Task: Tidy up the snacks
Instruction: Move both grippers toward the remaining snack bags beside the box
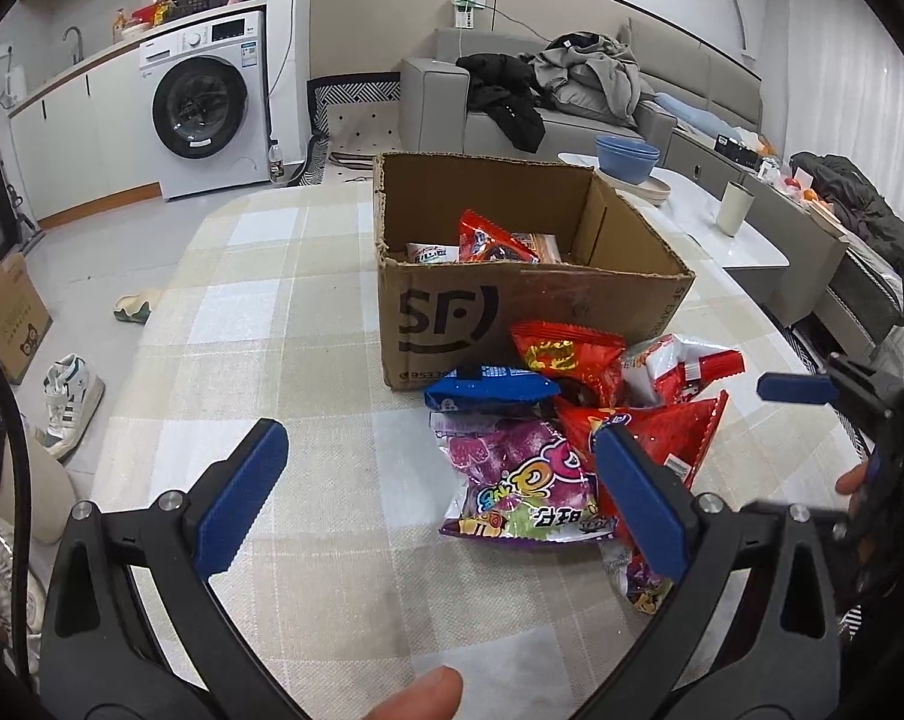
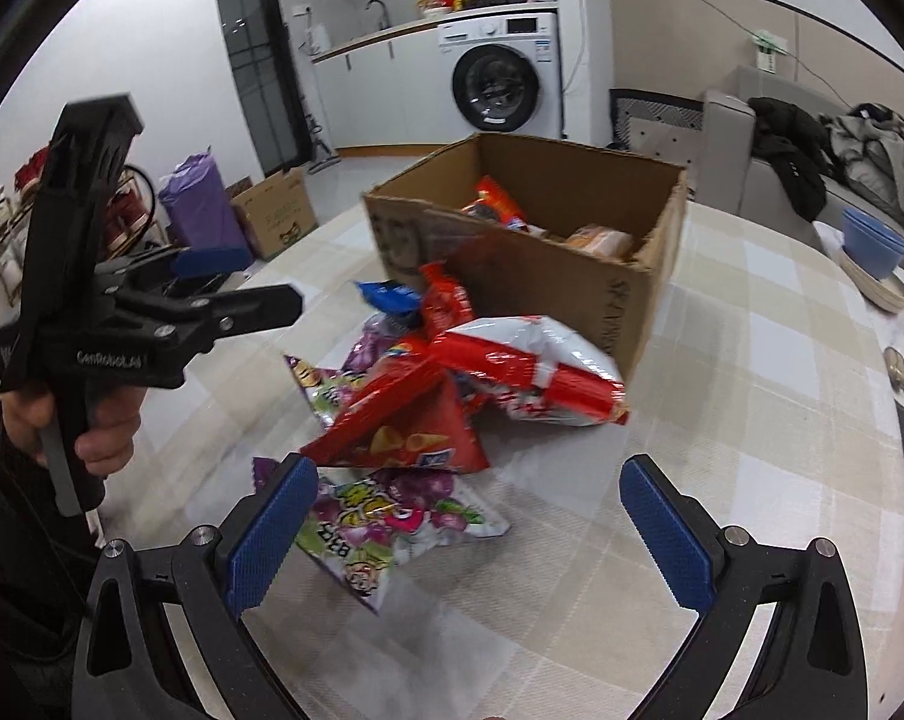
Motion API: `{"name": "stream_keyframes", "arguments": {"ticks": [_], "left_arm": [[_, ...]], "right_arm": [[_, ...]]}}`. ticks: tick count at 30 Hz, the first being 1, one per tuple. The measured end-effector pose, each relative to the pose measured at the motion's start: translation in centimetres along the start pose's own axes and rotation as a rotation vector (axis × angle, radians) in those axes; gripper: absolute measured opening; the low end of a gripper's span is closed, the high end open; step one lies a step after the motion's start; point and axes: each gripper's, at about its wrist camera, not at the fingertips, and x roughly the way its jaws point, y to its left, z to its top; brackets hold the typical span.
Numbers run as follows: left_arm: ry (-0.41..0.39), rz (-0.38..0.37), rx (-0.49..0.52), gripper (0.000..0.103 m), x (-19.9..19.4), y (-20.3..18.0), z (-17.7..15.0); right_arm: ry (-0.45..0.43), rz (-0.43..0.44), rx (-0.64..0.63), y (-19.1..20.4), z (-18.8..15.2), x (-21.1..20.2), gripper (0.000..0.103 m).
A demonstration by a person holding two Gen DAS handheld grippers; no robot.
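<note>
Both the left gripper (image 1: 437, 450) and right gripper (image 2: 469, 489) hung with jaws apart and empty above the heap of snack packets (image 1: 577, 420), which lay against the cardboard box (image 1: 529, 312), itself already holding a few packets.

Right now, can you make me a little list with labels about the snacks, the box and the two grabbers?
box: brown cardboard box, open, on the checked tablecloth, some packets already inside
pile: purple candy bag, blue packet and red chip bags lying in front of the box
left gripper: jaws open, holding nothing
right gripper: jaws open, holding nothing
</note>
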Motion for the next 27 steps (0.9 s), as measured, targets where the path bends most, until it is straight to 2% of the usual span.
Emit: {"name": "stream_keyframes", "arguments": {"ticks": [7, 13, 17, 21, 27], "left_arm": [[0.002, 0.008, 0.009, 0.102, -0.1, 0.0, 0.2], [0.012, 0.009, 0.006, 0.102, 0.2, 0.0, 0.2], [0.02, 0.008, 0.008, 0.102, 0.5, 0.0, 0.1], [0.03, 0.006, 0.015, 0.102, 0.8, 0.0, -0.1], [0.049, 0.003, 0.032, 0.102, 1.4, -0.5, -0.4]], "right_arm": [[0.057, 0.077, -0.092, 2.5, -0.8, 1.5, 0.103], [0.117, 0.06, -0.152, 3.6, -1.7, 3.1, 0.103], [0.159, 0.015, -0.129, 3.0, -1.9, 4.9, 0.103], [0.16, -0.031, -0.084, 1.8, -1.9, 5.6, 0.103], [0.144, -0.027, -0.028, 0.2, -1.6, 5.7, 0.103]]}}
